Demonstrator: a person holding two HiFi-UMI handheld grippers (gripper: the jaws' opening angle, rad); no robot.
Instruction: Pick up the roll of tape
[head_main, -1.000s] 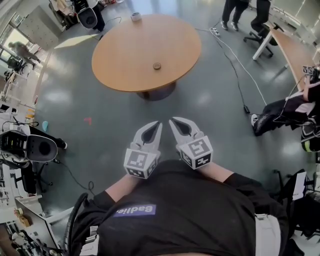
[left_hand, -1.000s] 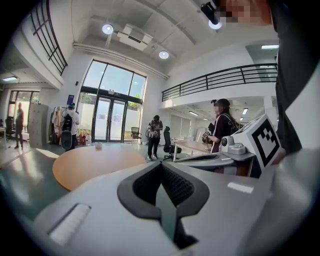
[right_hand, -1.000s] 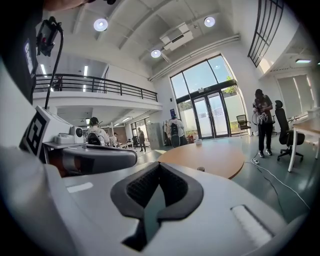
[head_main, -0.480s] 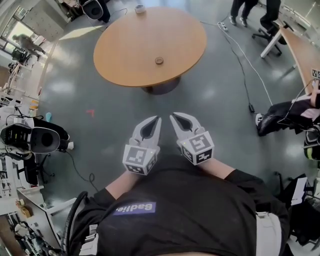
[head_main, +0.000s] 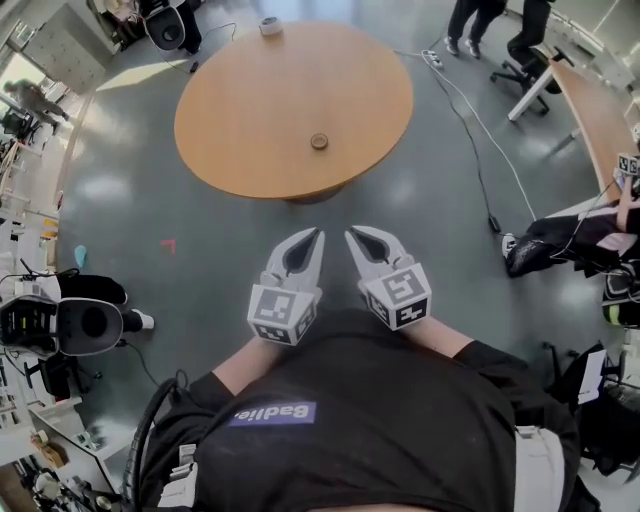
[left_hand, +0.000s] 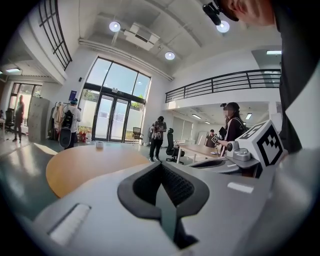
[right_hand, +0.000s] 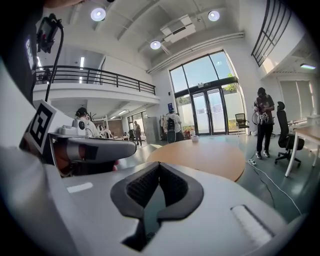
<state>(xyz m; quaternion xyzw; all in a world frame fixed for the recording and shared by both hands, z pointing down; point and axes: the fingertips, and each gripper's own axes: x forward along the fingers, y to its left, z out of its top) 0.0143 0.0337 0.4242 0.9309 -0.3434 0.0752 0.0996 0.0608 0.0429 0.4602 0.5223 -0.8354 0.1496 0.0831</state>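
Note:
A small brown round thing (head_main: 319, 141), apparently the roll of tape, lies near the middle of the round wooden table (head_main: 250, 120). It is too far off to show in the gripper views. My left gripper (head_main: 317, 233) and right gripper (head_main: 350, 233) are held side by side in front of my body, over the floor and well short of the table. Both point at it. In the left gripper view the left gripper (left_hand: 160, 166) is shut and empty. In the right gripper view the right gripper (right_hand: 159, 165) is shut and empty too.
A small white object (head_main: 270, 26) stands at the table's far edge. A cable (head_main: 478, 150) runs across the grey floor on the right, near a seated person (head_main: 570, 235) and a desk (head_main: 590, 110). People stand beyond the table (head_main: 490, 25). Black equipment (head_main: 75, 320) sits at the left.
Both grippers have travelled a little towards the table with my body, still side by side. Their jaws stay shut.

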